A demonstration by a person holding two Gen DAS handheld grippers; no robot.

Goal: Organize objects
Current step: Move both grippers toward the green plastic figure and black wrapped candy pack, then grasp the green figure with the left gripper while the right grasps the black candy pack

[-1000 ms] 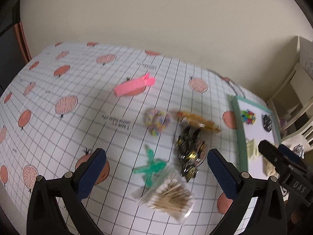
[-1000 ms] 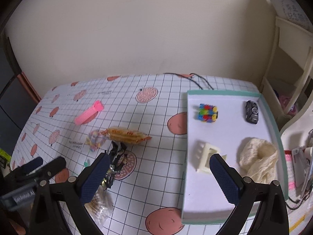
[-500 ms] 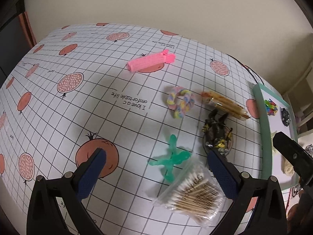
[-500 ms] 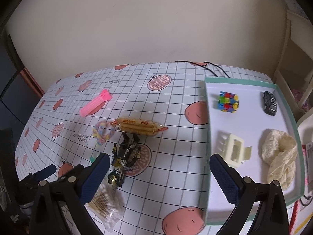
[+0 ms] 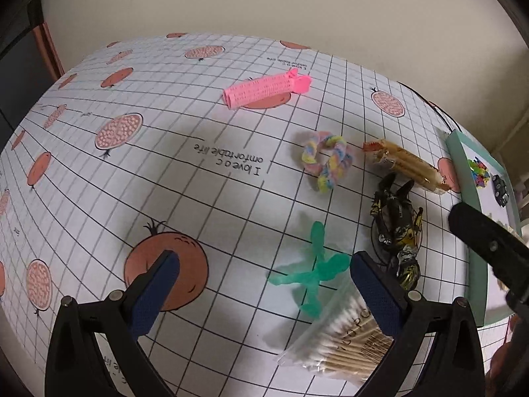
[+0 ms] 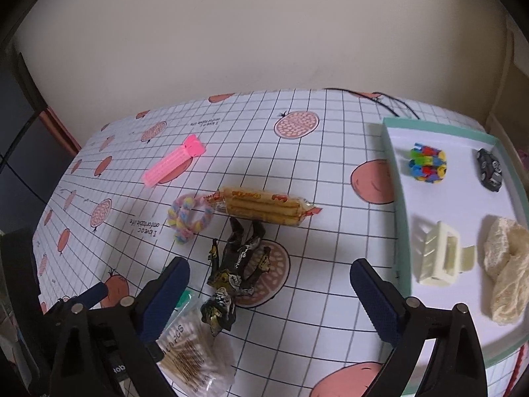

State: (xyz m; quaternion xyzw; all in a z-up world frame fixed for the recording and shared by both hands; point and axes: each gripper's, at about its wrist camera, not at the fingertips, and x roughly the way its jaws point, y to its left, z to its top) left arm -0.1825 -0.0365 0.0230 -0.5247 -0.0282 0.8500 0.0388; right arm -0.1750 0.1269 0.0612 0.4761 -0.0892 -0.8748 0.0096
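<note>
Loose items lie on the checked tablecloth (image 5: 165,172): a pink hair clip (image 5: 264,92), a pastel scrunchie (image 5: 327,160), a biscuit pack (image 5: 405,165), black-and-gold candies (image 5: 396,225), a green propeller toy (image 5: 314,269) and a bag of cotton swabs (image 5: 344,344). My left gripper (image 5: 264,284) is open, just left of the green toy. My right gripper (image 6: 269,292) is open over the candies (image 6: 238,264), holding nothing. The teal-rimmed tray (image 6: 401,231) holds a colourful block toy (image 6: 428,163), a toy car (image 6: 489,170), a cream claw clip (image 6: 439,253) and a cream scrunchie (image 6: 507,268).
A beige wall stands behind the table. A black cable (image 6: 386,101) runs along the far edge by the tray. White shelving (image 6: 515,76) is at the right. The left side of the cloth holds only printed fruit.
Both grippers have moved lower and closer to the table and leftward; the loose items look bigger and the tray has slid toward the right edge. Nothing was picked up.
</note>
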